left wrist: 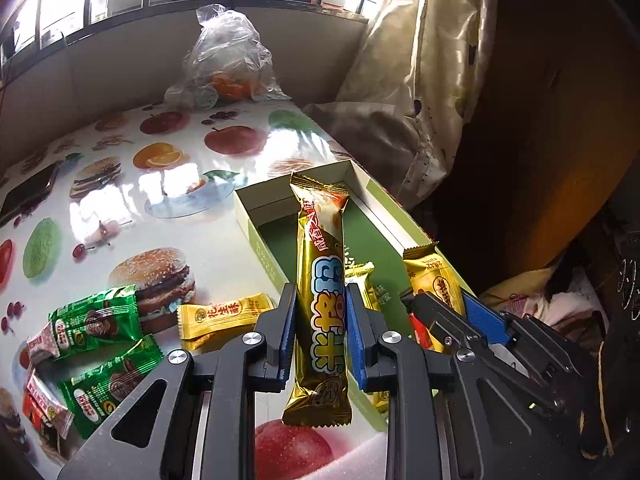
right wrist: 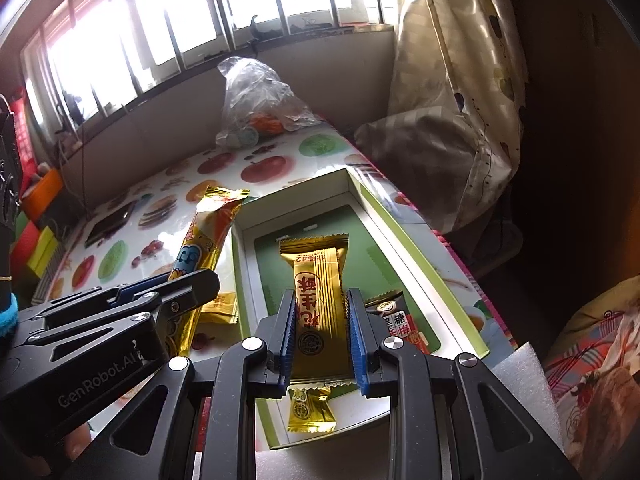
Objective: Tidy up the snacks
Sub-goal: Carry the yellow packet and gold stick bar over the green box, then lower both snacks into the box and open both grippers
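Observation:
My left gripper (left wrist: 320, 312) is shut on a long gold snack bar (left wrist: 320, 280) with blue letters and holds it above the near left edge of the green-floored open box (left wrist: 360, 236). The bar also shows in the right wrist view (right wrist: 204, 240). My right gripper (right wrist: 320, 320) is shut on a flat gold wrapped snack (right wrist: 320, 292) and holds it over the box (right wrist: 372, 240). A small gold candy (right wrist: 310, 410) and a dark red-labelled packet (right wrist: 396, 320) lie in the box. On the table left of the box lie green packets (left wrist: 96, 320), a yellow packet (left wrist: 224, 316) and red-white packets (left wrist: 40, 344).
The table has a glossy fruit and burger print cloth (left wrist: 140, 208). A clear plastic bag with oranges (left wrist: 228, 64) stands at the far edge by the window. A dark phone (left wrist: 28, 196) lies at the left. A curtain and bedding (left wrist: 420, 100) are to the right.

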Demonstrator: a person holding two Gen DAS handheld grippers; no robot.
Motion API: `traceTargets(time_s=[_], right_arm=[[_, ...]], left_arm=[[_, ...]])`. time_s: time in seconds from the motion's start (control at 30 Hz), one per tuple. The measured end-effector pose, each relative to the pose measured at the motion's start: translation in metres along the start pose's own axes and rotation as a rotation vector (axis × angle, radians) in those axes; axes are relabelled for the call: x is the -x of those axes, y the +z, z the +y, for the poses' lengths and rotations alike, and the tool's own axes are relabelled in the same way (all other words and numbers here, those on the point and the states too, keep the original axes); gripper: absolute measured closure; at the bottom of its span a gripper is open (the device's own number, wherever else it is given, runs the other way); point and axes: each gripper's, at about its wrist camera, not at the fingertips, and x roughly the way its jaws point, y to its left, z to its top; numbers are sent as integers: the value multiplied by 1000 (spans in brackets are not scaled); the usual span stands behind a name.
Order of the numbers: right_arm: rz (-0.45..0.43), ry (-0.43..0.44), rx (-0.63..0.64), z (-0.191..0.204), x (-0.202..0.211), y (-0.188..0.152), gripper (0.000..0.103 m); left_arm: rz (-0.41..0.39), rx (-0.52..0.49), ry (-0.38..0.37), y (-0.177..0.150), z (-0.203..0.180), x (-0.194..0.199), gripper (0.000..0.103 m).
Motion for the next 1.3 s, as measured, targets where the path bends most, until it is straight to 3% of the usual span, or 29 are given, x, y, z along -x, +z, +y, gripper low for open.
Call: traceTargets(time_s=[0.5,1.3], right_arm=[[50,-80,-25,-32,-26,-6,80],[84,-92,-11,-42,-44,-11,79]], left_arm=[[65,13,-44,-2,-15,-36,79],[120,10,-36,-8,-19,-56,79]])
